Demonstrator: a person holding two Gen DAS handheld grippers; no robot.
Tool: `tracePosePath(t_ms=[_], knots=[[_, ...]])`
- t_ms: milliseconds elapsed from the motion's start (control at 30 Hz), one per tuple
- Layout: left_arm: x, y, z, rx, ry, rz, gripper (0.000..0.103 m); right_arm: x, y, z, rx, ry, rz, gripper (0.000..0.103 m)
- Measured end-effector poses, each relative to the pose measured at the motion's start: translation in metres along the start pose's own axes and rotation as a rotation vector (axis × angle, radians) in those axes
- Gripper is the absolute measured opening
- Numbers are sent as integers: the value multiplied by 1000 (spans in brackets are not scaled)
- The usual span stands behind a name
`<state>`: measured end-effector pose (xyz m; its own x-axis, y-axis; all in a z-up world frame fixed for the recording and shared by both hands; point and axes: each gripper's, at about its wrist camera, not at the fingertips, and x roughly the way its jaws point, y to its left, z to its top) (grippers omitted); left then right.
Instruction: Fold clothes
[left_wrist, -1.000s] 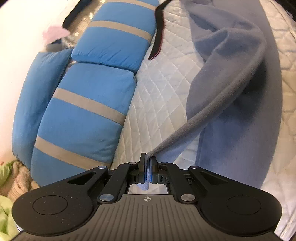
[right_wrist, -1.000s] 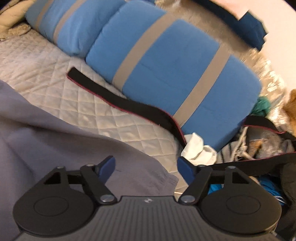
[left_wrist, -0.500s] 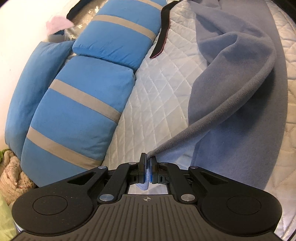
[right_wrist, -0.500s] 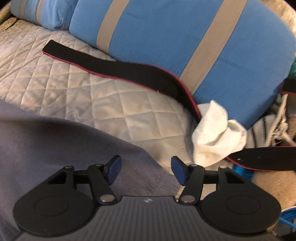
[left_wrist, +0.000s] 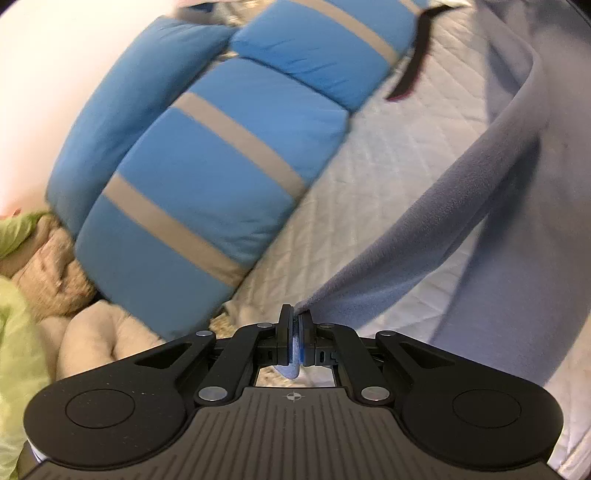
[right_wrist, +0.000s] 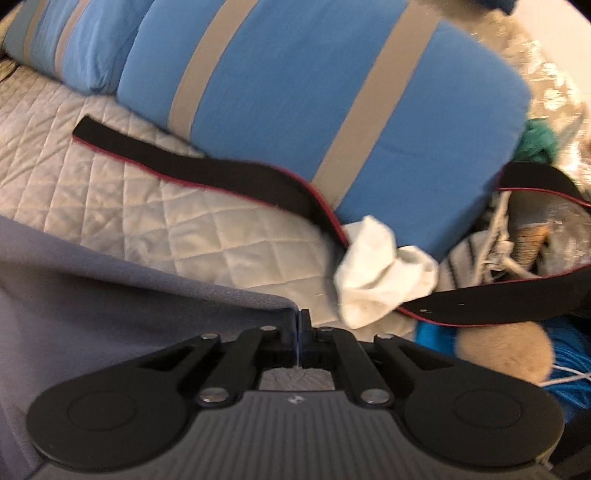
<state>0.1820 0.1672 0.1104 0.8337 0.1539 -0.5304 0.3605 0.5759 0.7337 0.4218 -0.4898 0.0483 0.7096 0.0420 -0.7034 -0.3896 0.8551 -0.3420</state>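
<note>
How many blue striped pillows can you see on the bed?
3 in the left wrist view: a near pillow, a far pillow, and a third pillow behind them by the wall. More may be hidden.

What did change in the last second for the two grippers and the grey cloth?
The right gripper, open one second ago, has shut on a corner of the grey cloth. The left gripper stays shut on its own edge of the cloth while its view swung sideways. The black strap and white sock stayed lying on the quilt.
</note>
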Motion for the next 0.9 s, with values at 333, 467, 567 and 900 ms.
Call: tracePosePath(t_ms=[333,467,567,900], knots=[[18,30,5,-91,130,27,2,-26,-16,-1,44,-15,-107,0],[44,32,3,-116,162,11,2,-20,-13,-3,49,-5,-133,0],[68,35,3,-133,182,-2,2,-10,-9,-1,50,6,-152,0],[164,40,5,-188,229,-42,2,34,-1,7,54,59,-222,0]])
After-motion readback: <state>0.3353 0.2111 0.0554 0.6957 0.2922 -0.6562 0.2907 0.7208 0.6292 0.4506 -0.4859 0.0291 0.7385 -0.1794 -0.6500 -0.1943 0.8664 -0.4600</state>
